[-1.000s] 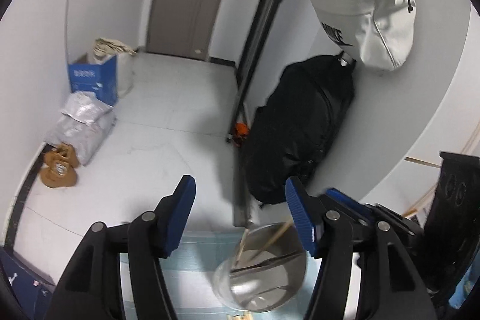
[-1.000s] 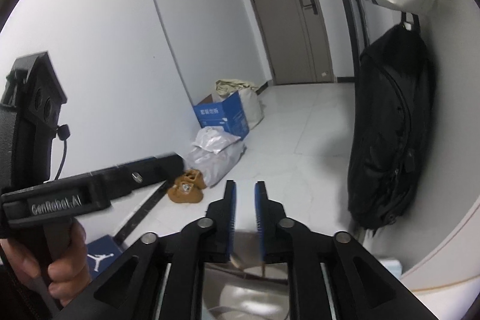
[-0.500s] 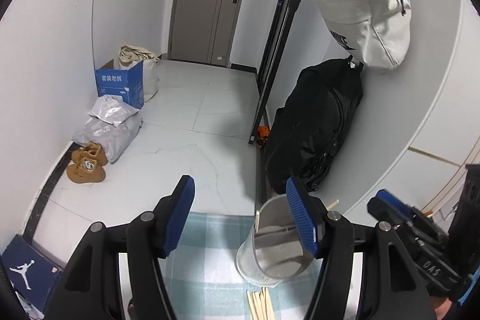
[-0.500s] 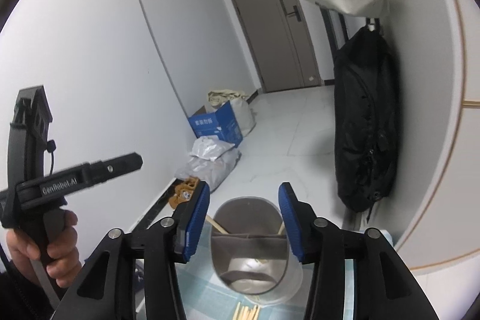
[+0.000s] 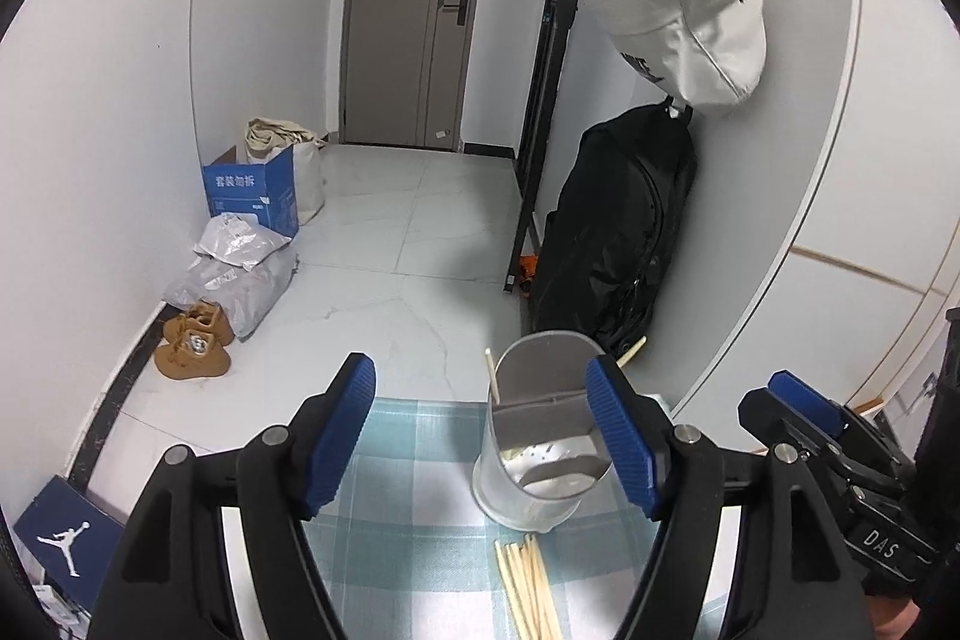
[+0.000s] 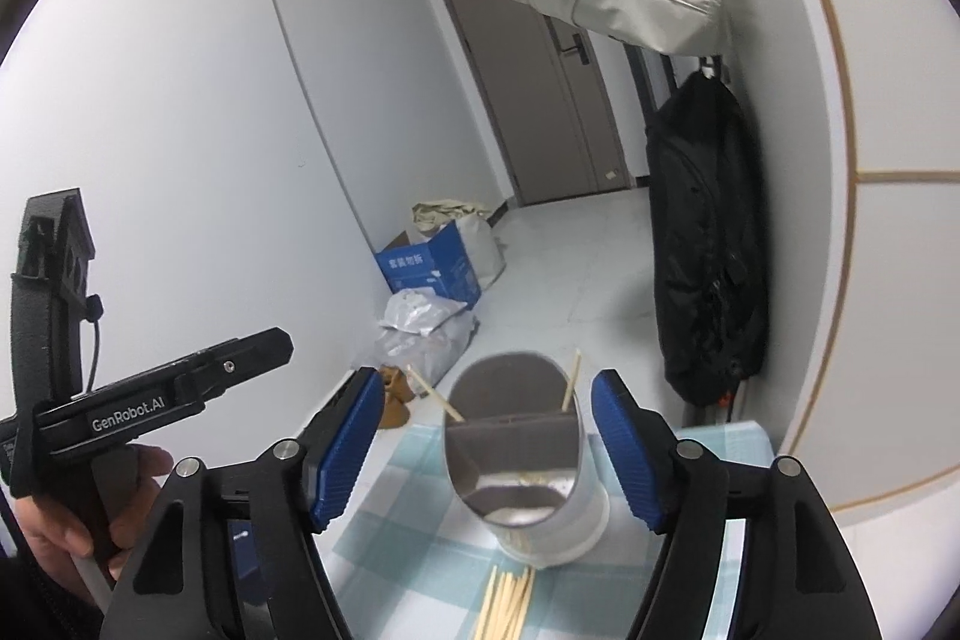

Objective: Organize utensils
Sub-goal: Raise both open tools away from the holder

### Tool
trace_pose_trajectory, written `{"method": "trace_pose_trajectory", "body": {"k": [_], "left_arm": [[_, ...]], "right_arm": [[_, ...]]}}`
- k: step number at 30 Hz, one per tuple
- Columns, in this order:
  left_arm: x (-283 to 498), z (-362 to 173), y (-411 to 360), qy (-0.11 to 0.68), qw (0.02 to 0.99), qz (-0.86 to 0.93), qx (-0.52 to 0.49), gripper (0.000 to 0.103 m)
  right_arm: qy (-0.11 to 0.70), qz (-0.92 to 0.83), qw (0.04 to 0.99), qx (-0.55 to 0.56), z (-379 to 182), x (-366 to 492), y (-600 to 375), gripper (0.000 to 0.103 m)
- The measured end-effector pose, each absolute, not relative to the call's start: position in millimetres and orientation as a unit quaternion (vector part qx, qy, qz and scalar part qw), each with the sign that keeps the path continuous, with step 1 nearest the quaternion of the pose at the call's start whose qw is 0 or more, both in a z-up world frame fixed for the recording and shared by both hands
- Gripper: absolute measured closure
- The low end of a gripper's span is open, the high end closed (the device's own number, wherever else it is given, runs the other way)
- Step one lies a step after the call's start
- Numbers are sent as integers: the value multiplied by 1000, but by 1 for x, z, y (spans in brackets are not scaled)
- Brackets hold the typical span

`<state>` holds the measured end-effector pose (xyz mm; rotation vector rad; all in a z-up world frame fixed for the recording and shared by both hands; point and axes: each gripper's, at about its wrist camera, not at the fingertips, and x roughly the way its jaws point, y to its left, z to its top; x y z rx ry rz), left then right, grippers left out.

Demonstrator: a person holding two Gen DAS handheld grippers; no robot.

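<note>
A: Landmark, both views: the metal utensil holder (image 5: 543,436), a divided cylinder standing upright on the checked tablecloth (image 5: 420,460). Two chopsticks (image 6: 570,379) lean inside it, their tips above the rim.

B: And the rest of the task's things?

A: A bundle of loose chopsticks (image 5: 531,589) lies flat on the cloth just in front of the holder's base, on the camera side, not touching either gripper.

B: State of the fingers?

A: Left gripper (image 5: 483,439): jaws opening, blue pads wide apart, nothing between them but cloth; its right pad overlaps the holder's edge in the left wrist view, and contact cannot be told. Right gripper (image 6: 486,439): jaws opening, pads standing either side of the holder with clear gaps, gripping nothing.

B: What surrounds the holder?

A: Beyond it, the tiled floor. Right of it, a black backpack (image 5: 618,226) against the wall, with a pale bag (image 5: 684,16) hanging above. Left of it, tan boots (image 5: 192,346), grey parcels (image 5: 240,268) and a blue carton (image 5: 252,190). Far behind, a brown door (image 5: 408,10).

B: Anything obstructing?

A: The person's hand (image 6: 66,514) carries the left gripper well left of the holder in the right wrist view.
</note>
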<state>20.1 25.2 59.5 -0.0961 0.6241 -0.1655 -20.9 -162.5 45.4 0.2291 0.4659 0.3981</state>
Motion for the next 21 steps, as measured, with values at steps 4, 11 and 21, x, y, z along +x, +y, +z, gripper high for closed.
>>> {"method": "trace_pose_trajectory", "body": {"k": [4, 11, 21], "left_arm": [[9, 51, 24, 300, 950, -74, -43, 24], [-1, 27, 19, 304, 950, -62, -27, 24], [-3, -12, 23, 328, 943, -51, -36, 24]], "right_arm": [[232, 190, 948, 110, 35, -30, -164, 30], [251, 186, 943, 112, 4, -39, -165, 30], [287, 182, 936, 96, -35, -41, -161, 30]]}}
